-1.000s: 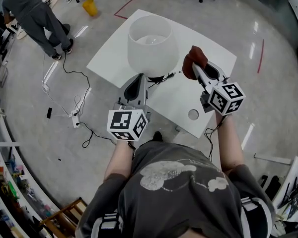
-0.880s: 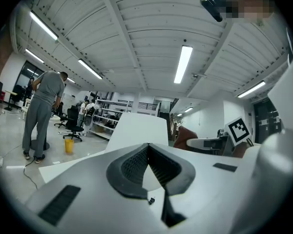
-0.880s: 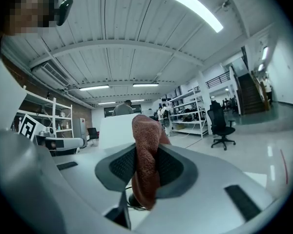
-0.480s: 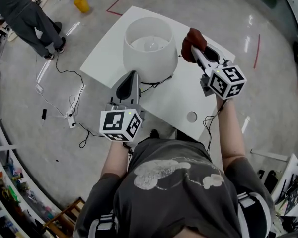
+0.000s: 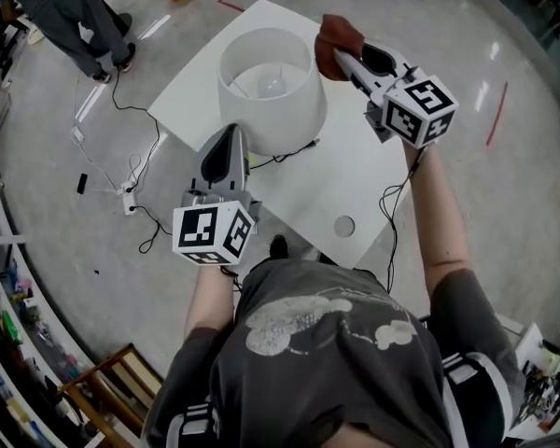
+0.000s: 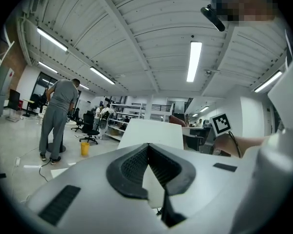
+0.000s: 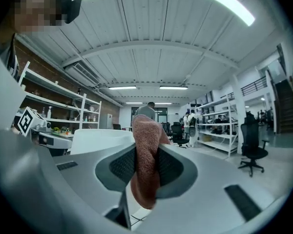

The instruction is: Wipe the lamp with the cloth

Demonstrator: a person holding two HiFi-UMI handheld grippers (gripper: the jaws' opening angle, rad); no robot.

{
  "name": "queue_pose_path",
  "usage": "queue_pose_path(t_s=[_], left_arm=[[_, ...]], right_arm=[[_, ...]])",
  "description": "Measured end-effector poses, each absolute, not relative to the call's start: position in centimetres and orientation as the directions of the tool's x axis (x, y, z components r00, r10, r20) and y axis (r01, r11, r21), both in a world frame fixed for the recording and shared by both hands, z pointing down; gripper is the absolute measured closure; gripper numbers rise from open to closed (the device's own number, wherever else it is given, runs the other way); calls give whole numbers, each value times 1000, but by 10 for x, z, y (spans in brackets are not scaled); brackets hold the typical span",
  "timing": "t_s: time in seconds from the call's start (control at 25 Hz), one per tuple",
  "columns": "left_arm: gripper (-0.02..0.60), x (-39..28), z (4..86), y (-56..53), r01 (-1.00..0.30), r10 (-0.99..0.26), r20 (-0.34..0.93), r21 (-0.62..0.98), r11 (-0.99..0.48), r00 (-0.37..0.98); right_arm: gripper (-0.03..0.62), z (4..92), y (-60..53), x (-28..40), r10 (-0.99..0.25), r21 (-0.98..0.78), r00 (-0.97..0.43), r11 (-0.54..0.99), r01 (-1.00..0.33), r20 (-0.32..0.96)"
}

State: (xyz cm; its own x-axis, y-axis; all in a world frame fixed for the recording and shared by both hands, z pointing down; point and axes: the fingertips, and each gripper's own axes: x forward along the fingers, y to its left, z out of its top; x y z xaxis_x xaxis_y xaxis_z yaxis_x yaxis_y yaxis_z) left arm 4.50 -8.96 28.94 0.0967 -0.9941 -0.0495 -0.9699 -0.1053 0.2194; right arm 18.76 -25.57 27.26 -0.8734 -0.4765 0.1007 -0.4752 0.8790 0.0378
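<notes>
Head view: lamp (image 5: 271, 87) on white counter (image 5: 345, 175). Right hand-held gripper (image 5: 343, 59) just beside shade's far-right rim, clamped on cloth (image 5: 332, 34). Left hand-held gripper (image 5: 228, 138) at shade's near side.
Left gripper view: jaws together, nothing betw. them; shade just ahead.
Right gripper view: cloth pinched betw. jaws, lamp to left.
</notes>
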Motion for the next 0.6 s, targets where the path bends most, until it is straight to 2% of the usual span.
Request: queue_pose_path(t_s=[0.4,0.6], left_arm=[[574,48,298,-96,-976,-1000,-25,219,13,-19],[574,51,303,-97,-976,-999,-10,215,43,-46]], right_arm=[[498,270,-277,139,-239,78,-966,970,-232,102],[498,287,-279,131,-174,66,-975,984,-167,135]])
